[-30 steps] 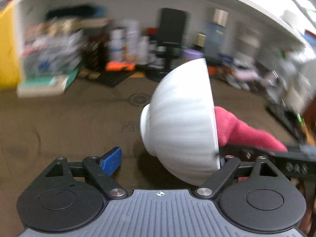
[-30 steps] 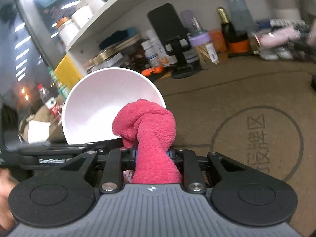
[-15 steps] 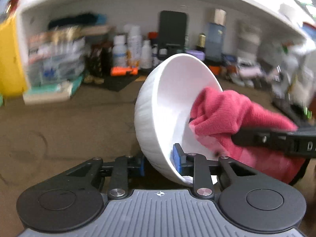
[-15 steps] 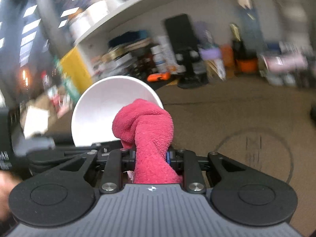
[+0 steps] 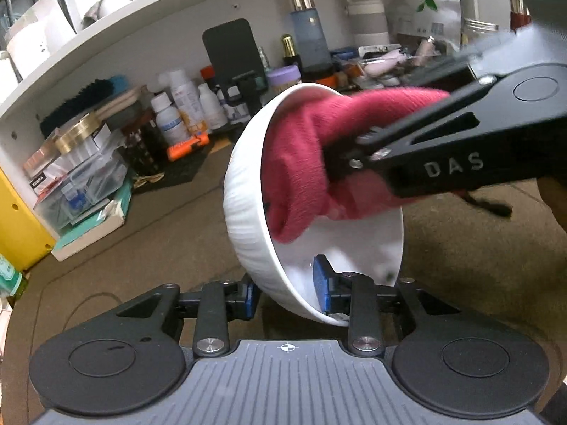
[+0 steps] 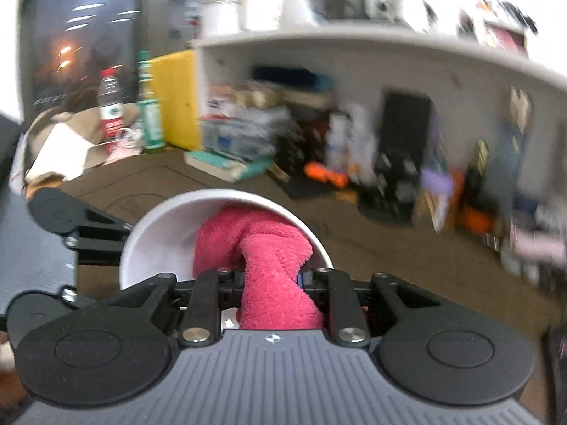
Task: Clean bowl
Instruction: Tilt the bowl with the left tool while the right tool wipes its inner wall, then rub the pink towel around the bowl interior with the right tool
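Observation:
A white ribbed bowl [image 5: 248, 212] hangs tilted above the brown mat, its mouth turned to the upper right. My left gripper [image 5: 285, 292] pinches the bowl's lower wall, one blue pad inside and one outside; its jaws are opening slightly while the pads still press on the wall. A red cloth [image 5: 301, 163] is pushed into the bowl, and my right gripper [image 5: 340, 163] comes in from the right, shut on it. In the right wrist view the cloth [image 6: 273, 248] bulges from between the right gripper [image 6: 271, 279] fingers into the bowl [image 6: 159, 233].
A white shelf [image 5: 177, 17] runs along the back, crowded with bottles [image 5: 177, 113], a black phone stand [image 5: 234, 60] and a clear plastic box [image 5: 81, 180]. A yellow box [image 5: 14, 233] stands at the left. The brown mat [image 5: 159, 241] lies under the bowl.
The left jaws went from wide apart to shut on the bowl's wall. The bowl rolled from edge-on to mouth facing me. The cloth moved deeper into it, and the right view swung left.

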Motion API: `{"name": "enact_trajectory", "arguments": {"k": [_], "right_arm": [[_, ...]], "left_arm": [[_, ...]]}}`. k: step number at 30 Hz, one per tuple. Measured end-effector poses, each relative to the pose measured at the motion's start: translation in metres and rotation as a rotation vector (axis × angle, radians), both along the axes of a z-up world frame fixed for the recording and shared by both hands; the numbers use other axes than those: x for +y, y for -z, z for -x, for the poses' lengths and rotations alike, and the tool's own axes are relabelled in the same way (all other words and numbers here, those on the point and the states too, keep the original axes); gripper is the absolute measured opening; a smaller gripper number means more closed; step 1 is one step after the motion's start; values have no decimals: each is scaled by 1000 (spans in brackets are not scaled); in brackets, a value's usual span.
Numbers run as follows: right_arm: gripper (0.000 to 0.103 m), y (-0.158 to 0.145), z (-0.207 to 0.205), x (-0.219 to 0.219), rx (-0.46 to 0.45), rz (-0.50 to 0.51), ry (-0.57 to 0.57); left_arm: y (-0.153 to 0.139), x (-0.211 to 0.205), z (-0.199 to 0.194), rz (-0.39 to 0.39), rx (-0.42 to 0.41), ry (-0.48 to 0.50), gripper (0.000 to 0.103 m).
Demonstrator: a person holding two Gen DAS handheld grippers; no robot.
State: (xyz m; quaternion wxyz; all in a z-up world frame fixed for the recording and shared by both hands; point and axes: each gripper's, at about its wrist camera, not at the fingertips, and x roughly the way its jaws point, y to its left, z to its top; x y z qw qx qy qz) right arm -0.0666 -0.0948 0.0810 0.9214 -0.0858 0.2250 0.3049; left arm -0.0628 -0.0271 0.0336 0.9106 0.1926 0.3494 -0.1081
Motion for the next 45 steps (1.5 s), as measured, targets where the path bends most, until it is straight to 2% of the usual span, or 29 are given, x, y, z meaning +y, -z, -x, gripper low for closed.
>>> {"name": "enact_trajectory", "arguments": {"k": [6,8,11,13,16,18,19,21,23,25,26,27,28,31,34,39,43,45], "right_arm": [[22,-6,32,17,-251,219,-274],[22,-7,43,19,-301,287,-368],[22,-6,57,20,-309,393,-487],[22,-4,59,18,-272,424,-454],[22,1,42,-3,-138,278,-266],[22,9,29,-24,-38,113,-137],[22,14,27,-33,-11,43,-106],[22,29,21,-57,70,-184,-56],[22,42,14,-68,135,-305,-6],[22,43,7,-74,173,-337,50],[22,46,-1,-78,229,-360,88],[23,48,-9,-80,273,-378,118],[23,50,-14,-82,301,-393,131],[24,60,-25,-87,366,-415,165],[24,62,-26,-86,377,-408,176],[24,67,-31,-88,397,-432,177],[24,67,-26,-88,394,-429,178],[25,66,-26,-88,395,-431,179]], "left_arm": [[-2,7,-1,-25,9,19,33],[-2,7,-2,-31,11,25,33],[-3,6,-5,-43,10,36,33],[-3,5,-7,-49,13,38,34],[-3,4,-11,-55,10,32,34],[-2,4,-14,-53,7,19,34],[-2,5,-16,-46,8,8,34],[-2,5,-19,-32,9,-14,35],[-1,4,-22,-28,12,-34,40],[-1,2,-25,-30,8,-54,45],[0,0,-26,-29,5,-64,53],[-2,-2,-26,-14,-6,-79,66],[-3,-4,-26,5,-13,-94,71],[0,-9,-30,77,-10,-151,77],[8,-14,-34,111,-11,-218,81],[16,-7,-37,166,-29,-314,100],[18,-6,-37,167,-53,-330,99],[18,-7,-36,160,-60,-315,89]]}}
